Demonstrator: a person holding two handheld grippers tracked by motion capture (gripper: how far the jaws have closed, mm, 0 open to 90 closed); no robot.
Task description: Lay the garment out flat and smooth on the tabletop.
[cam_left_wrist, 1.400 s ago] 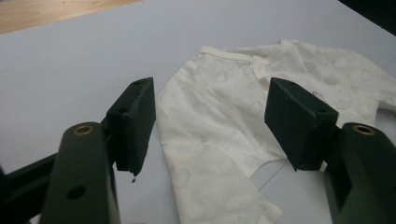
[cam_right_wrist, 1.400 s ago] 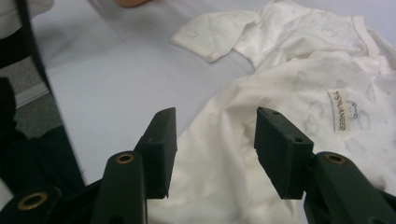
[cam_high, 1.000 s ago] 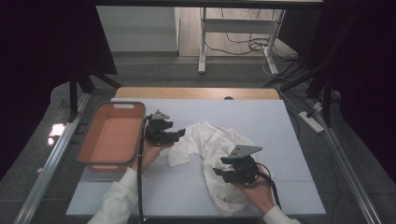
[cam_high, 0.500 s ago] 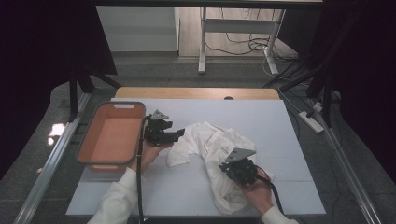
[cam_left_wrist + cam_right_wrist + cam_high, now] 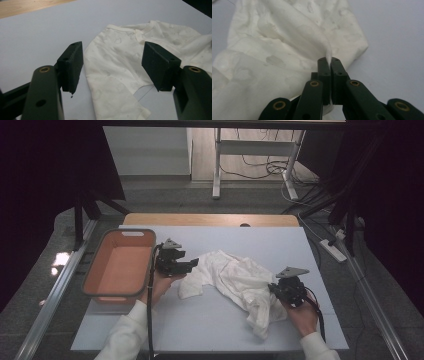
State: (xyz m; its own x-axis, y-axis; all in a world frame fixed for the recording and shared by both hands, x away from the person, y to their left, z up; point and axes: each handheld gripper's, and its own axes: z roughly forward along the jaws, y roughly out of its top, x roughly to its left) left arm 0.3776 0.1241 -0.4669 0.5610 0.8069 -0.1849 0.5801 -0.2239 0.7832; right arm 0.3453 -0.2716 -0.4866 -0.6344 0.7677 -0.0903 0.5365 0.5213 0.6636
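A crumpled white garment with a faint pale print lies across the middle of the light grey table. My left gripper hovers at the garment's left end, open, its two black pads standing wide over a sleeve and neckline of the cloth. My right gripper is at the garment's right side, shut on a pinched ridge of the fabric that rises between its closed jaws.
An orange-brown tub with a grey rim stands at the table's left edge, beside my left hand. A wooden strip borders the table's far side. Cables and a desk frame lie on the floor beyond.
My right gripper has shifted a little right and nearer, drawing the pinched fabric with it. The left gripper has stayed in place, open.
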